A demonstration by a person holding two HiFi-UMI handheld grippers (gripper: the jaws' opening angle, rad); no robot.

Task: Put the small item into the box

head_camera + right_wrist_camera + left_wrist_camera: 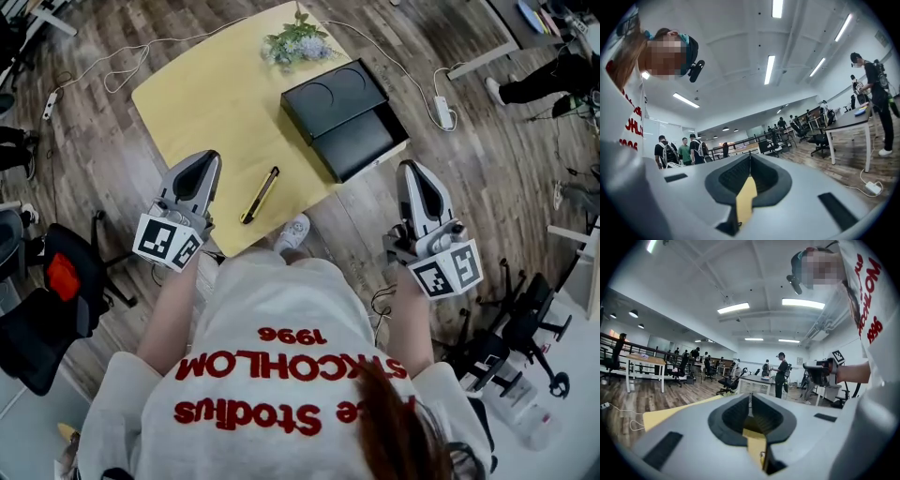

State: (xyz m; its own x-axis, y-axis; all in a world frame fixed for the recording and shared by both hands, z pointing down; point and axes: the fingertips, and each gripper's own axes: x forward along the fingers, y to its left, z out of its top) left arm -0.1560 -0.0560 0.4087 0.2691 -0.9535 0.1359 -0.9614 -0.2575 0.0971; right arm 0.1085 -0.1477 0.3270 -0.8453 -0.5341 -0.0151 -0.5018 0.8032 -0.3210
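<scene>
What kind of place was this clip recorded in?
Most likely a large open-plan office or lab: desks and office chairs on wood flooring, strip lights overhead, other people working nearby.

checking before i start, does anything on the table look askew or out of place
Only the black box: its lid sits slid half off, leaving the box open, close to the yellow table's right edge. Nothing looks spilled or damaged.

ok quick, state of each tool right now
left tool: closed, holding nothing
right tool: closed, holding nothing
</scene>
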